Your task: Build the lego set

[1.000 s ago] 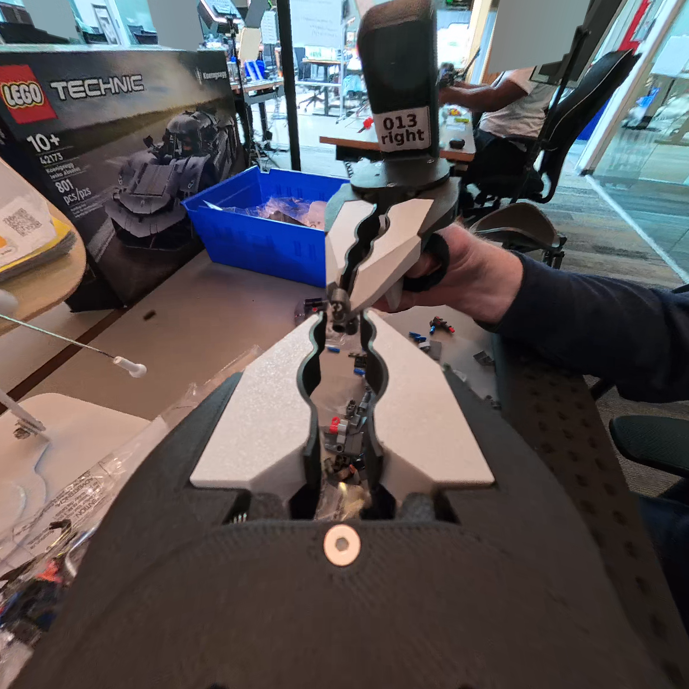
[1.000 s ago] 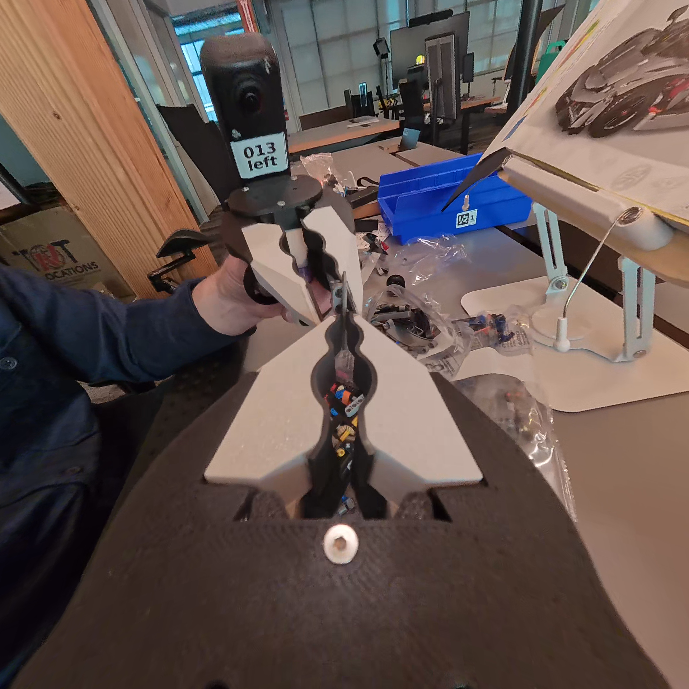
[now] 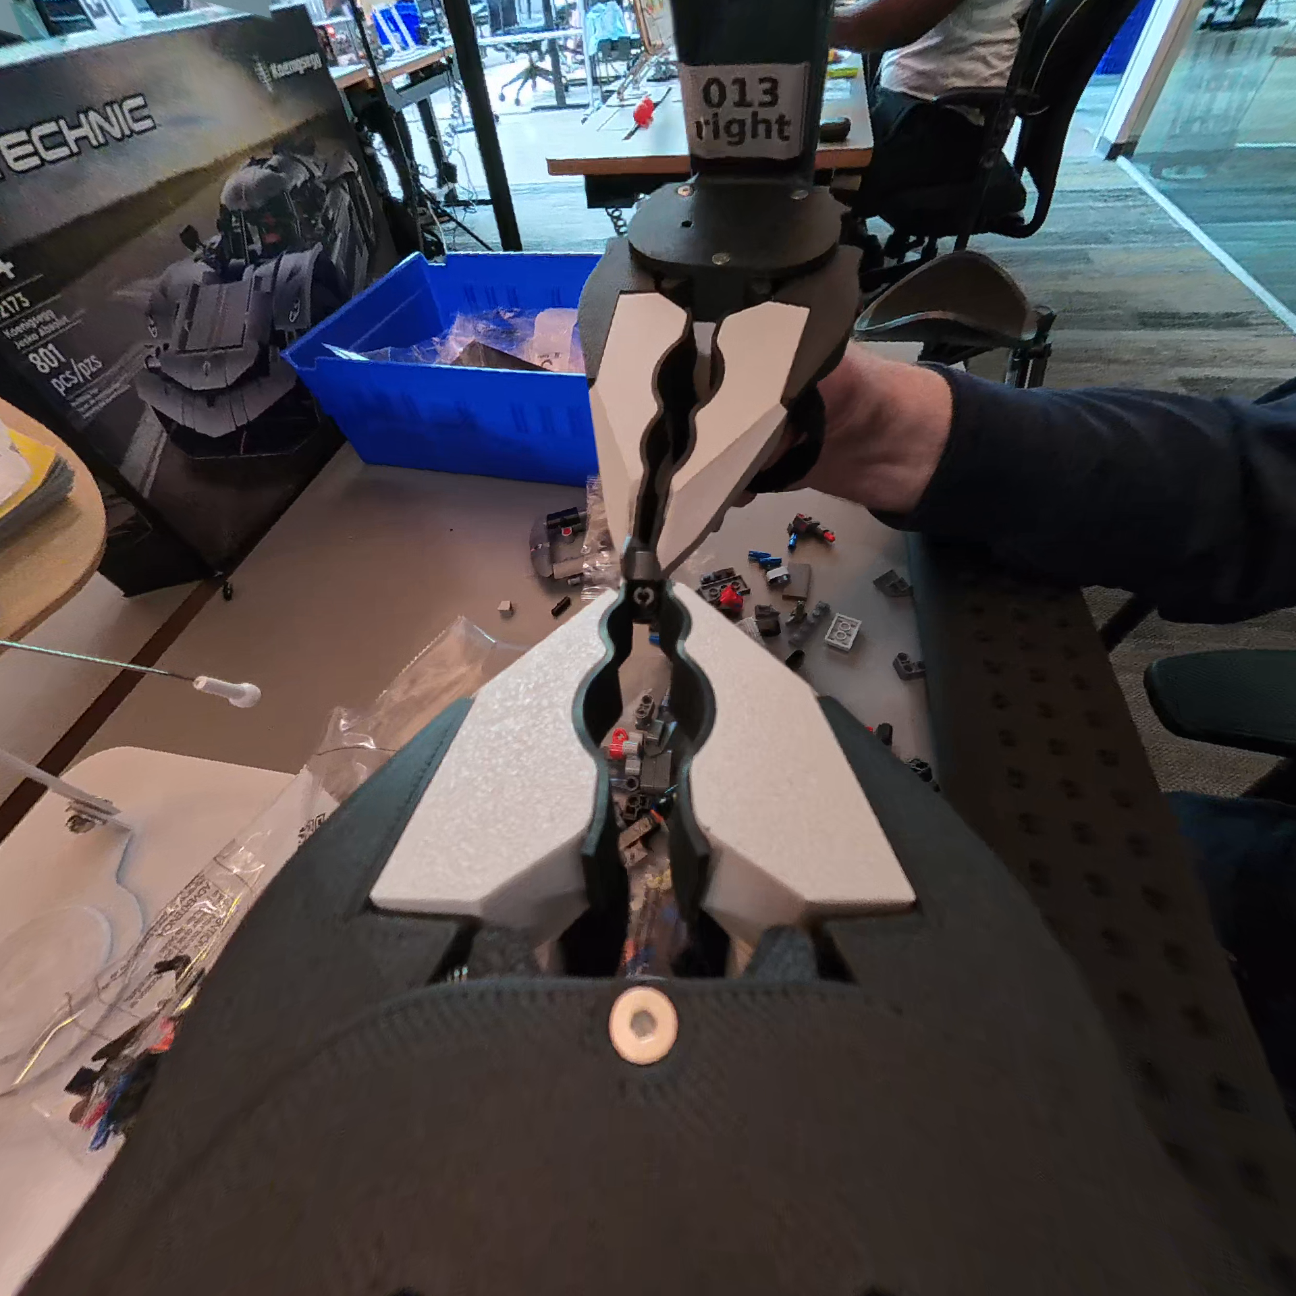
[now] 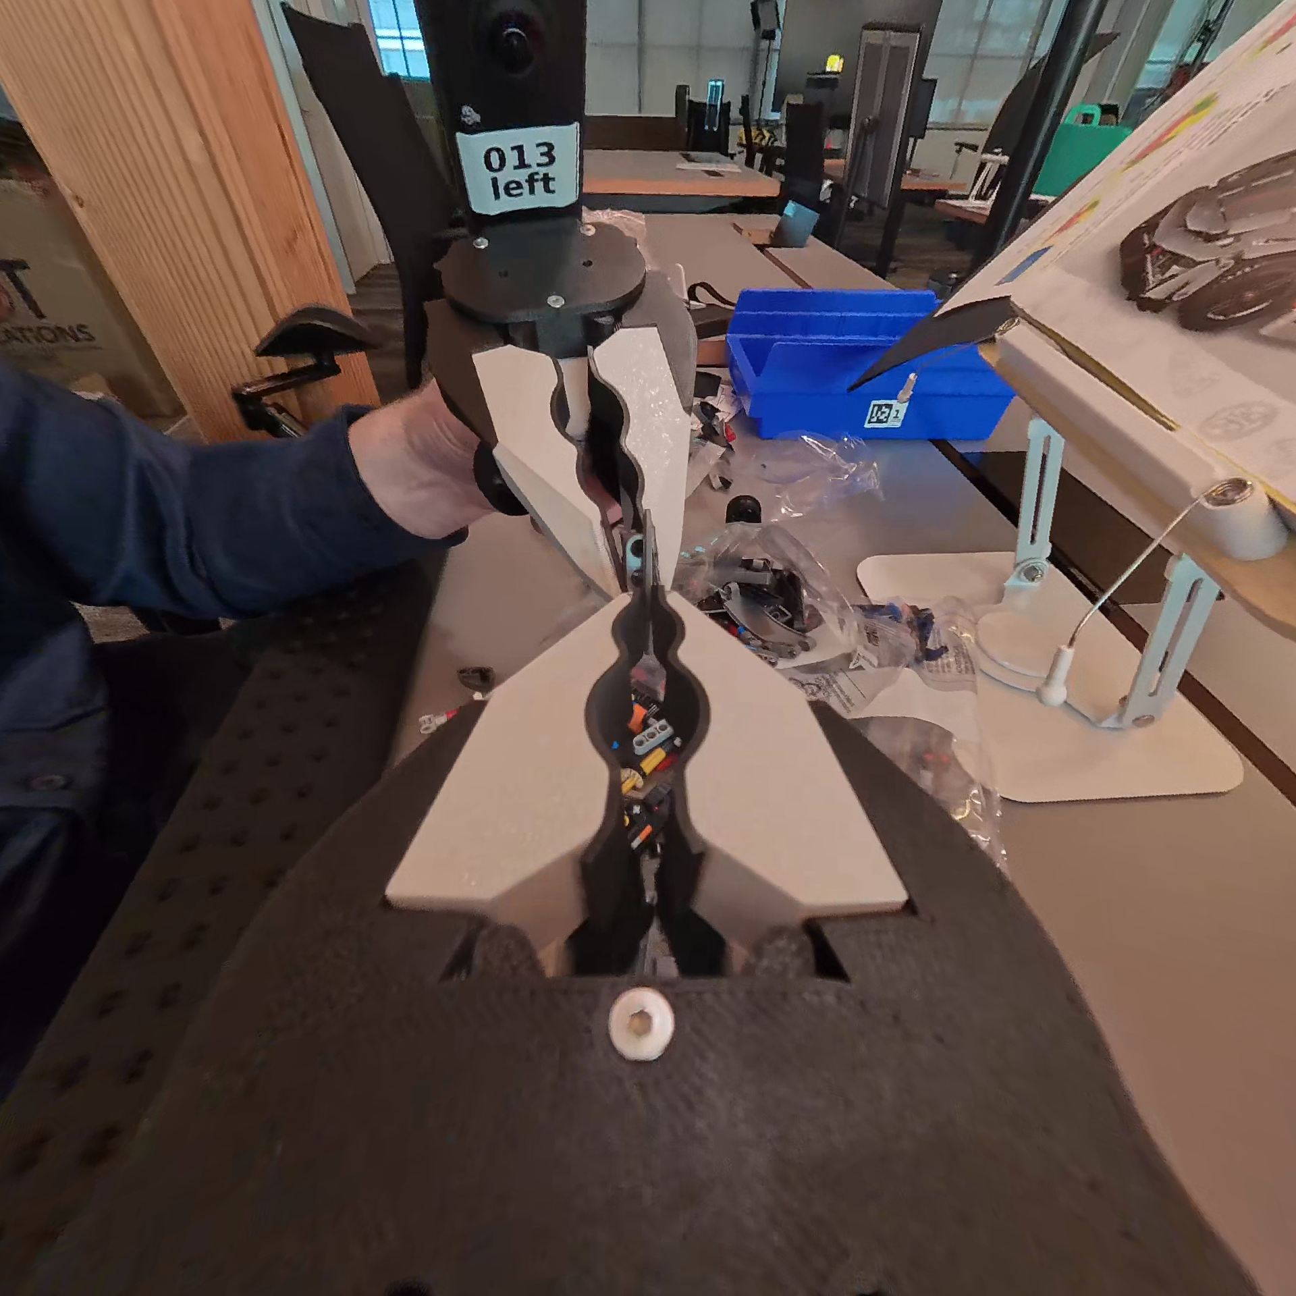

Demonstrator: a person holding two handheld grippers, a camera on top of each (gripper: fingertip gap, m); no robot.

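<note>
Both tongs are meeting tip to tip above the grey bench: left white-fingered gripper is pinching a small black Lego connector; right white-fingered gripper is pressing closed on a small grey Lego piece touching it. Loose bricks are lying near the bench's right edge.

The left claw and the right claw meet tip to tip above the worktop, each pinched nearly closed on a small grey piece. A hand in a dark sleeve grips the right claw's handle; another hand grips the left's.
</note>
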